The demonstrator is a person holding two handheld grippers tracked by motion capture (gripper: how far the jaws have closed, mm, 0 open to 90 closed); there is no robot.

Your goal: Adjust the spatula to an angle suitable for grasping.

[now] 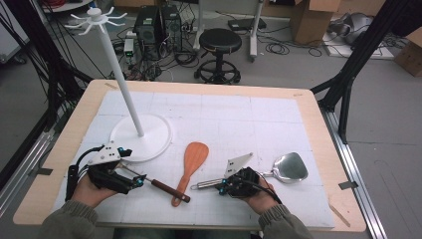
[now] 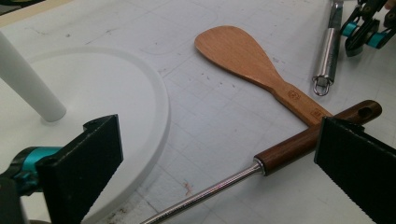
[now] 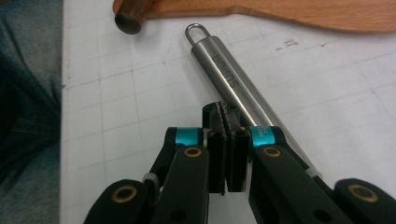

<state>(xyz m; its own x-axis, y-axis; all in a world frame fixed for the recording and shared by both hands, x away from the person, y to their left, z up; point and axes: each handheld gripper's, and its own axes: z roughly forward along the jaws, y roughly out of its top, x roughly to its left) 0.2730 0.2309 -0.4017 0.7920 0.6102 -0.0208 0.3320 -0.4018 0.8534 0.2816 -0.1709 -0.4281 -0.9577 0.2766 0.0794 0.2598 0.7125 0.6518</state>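
Note:
My left gripper (image 1: 132, 168) (image 2: 219, 172) stands open at the front left. The thin metal shaft of a dark-wood-handled utensil (image 1: 166, 190) (image 2: 308, 137) lies on the mat between its wide-apart jaws. That handle's end rests across the handle of a wooden spatula (image 1: 193, 159) (image 2: 243, 53) lying mid-table. My right gripper (image 1: 221, 186) (image 3: 227, 126) is shut, pads pressed together with nothing between them, resting right over the round handle (image 3: 233, 70) of a steel turner. The turner's flat head (image 1: 291, 167) points right. A white hook stand (image 1: 124, 84) rises from its round base (image 1: 149, 142) (image 2: 116, 93).
A white gridded mat (image 1: 224, 119) covers the wooden table (image 1: 318, 139). The front edge runs just under the person's forearms. A black stool (image 1: 219, 42), cables and cardboard boxes (image 1: 311, 20) stand on the floor beyond the table.

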